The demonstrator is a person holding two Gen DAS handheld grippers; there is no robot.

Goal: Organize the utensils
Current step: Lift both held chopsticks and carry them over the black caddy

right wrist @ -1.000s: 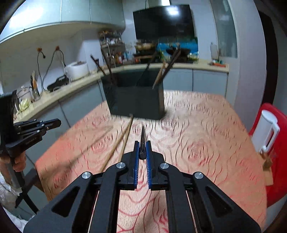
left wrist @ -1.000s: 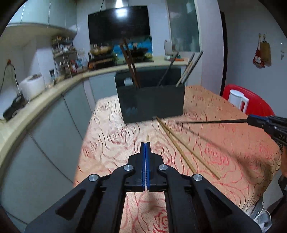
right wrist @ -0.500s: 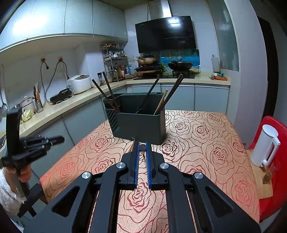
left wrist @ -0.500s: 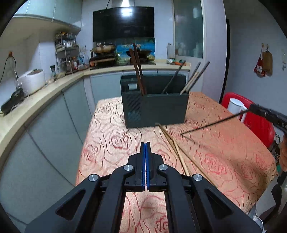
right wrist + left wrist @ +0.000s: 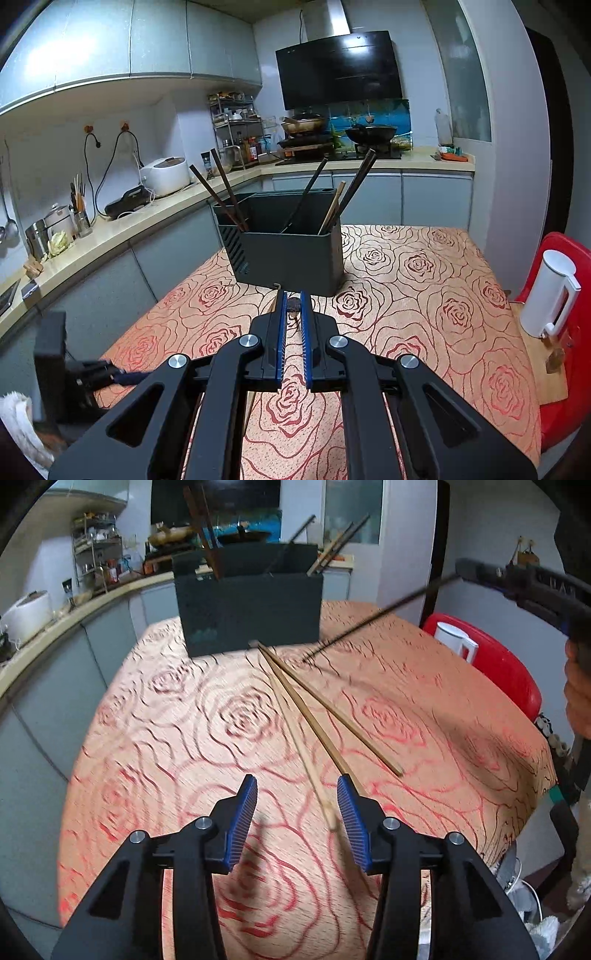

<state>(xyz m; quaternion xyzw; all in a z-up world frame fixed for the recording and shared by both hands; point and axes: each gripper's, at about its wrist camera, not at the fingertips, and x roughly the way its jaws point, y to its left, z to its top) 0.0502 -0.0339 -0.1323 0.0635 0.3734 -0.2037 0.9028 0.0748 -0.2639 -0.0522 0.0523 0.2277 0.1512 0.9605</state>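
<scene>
A dark utensil holder (image 5: 248,613) (image 5: 286,254) stands at the far end of the table with several chopsticks in it. Three wooden chopsticks (image 5: 295,709) lie on the rose-patterned cloth, fanning toward me. My left gripper (image 5: 297,812) is open low over the cloth, and the near end of one wooden chopstick lies between its fingers. My right gripper (image 5: 291,306) is shut on a black chopstick (image 5: 376,618), held end-on above the table in the right wrist view (image 5: 294,304). In the left wrist view the chopstick slants down toward the holder.
A red chair (image 5: 565,332) with a white jug (image 5: 550,295) stands right of the table. A kitchen counter (image 5: 110,236) with a rice cooker (image 5: 164,175) runs along the left. The table edge drops off on the left and near sides.
My left gripper has opened and dropped low around a wooden chopstick's near end. My right gripper has lifted with the black chopstick.
</scene>
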